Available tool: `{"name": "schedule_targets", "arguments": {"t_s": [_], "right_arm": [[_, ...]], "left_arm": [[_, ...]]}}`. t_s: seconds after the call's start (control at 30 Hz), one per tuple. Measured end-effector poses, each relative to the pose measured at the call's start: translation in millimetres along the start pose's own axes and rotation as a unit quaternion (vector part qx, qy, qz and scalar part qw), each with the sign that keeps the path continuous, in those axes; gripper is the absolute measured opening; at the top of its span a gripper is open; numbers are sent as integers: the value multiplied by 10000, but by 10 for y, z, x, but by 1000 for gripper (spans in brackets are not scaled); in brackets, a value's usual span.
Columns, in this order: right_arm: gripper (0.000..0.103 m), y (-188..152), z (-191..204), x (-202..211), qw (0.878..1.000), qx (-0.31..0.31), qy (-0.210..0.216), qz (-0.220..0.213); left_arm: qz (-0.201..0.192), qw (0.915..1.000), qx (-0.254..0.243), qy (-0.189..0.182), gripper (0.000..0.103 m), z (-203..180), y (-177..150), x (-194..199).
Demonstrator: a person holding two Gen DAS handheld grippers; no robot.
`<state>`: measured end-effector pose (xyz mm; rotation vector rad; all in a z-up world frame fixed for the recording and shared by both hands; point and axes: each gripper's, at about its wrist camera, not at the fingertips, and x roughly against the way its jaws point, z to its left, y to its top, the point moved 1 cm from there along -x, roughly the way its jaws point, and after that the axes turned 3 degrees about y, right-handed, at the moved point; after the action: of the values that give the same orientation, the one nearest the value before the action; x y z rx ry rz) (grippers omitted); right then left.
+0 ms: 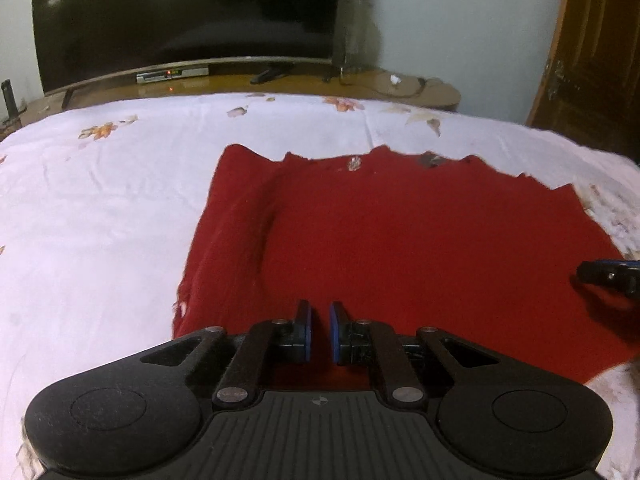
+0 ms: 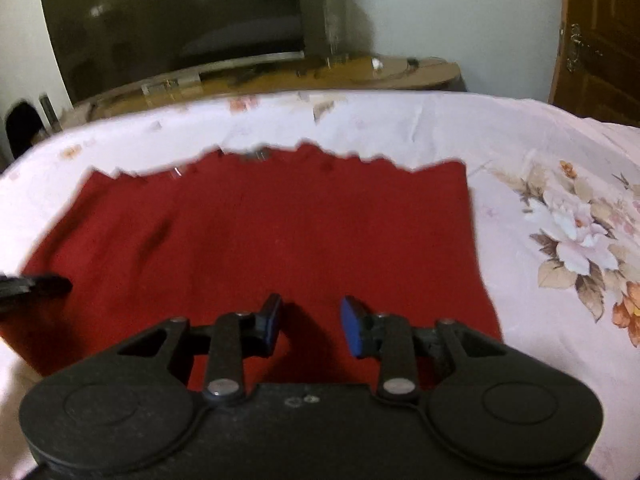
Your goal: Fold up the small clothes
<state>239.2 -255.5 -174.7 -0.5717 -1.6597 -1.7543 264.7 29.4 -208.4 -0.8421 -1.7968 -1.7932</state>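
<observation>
A red cloth (image 1: 400, 240) lies spread flat on the bed, with a ragged far edge and a crease along its left side; it also shows in the right wrist view (image 2: 280, 232). My left gripper (image 1: 320, 330) hovers over the cloth's near edge, its blue pads a small gap apart, nothing between them. My right gripper (image 2: 310, 320) is open and empty over the cloth's near edge, toward its right side. The right gripper's tip shows at the right edge of the left wrist view (image 1: 608, 274). The left gripper's tip shows at the left edge of the right wrist view (image 2: 36, 284).
The bed has a white floral sheet (image 1: 100, 200). Beyond its far edge stands a wooden TV stand (image 1: 400, 84) with a dark television (image 1: 180, 12) and a set-top box (image 1: 172, 75). A wooden door (image 1: 592, 48) is at the far right.
</observation>
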Motion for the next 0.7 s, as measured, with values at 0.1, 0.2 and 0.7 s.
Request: {"name": "schedule_targets", "arguments": {"t_s": [0.1,0.2,0.7], "right_arm": [[35,-89,51,190,9999,-19,107,-86],[34,-255,106,162,9998,152,78,137],[36,-520,-126,273,9992,-117,-213,312]], "left_arm": [[66,10000,-8,-27,10,18,-125,66],[65,9999,-117,24,10,6,-226,29],[61,9999,-136,21,10,4,-342,207]]}}
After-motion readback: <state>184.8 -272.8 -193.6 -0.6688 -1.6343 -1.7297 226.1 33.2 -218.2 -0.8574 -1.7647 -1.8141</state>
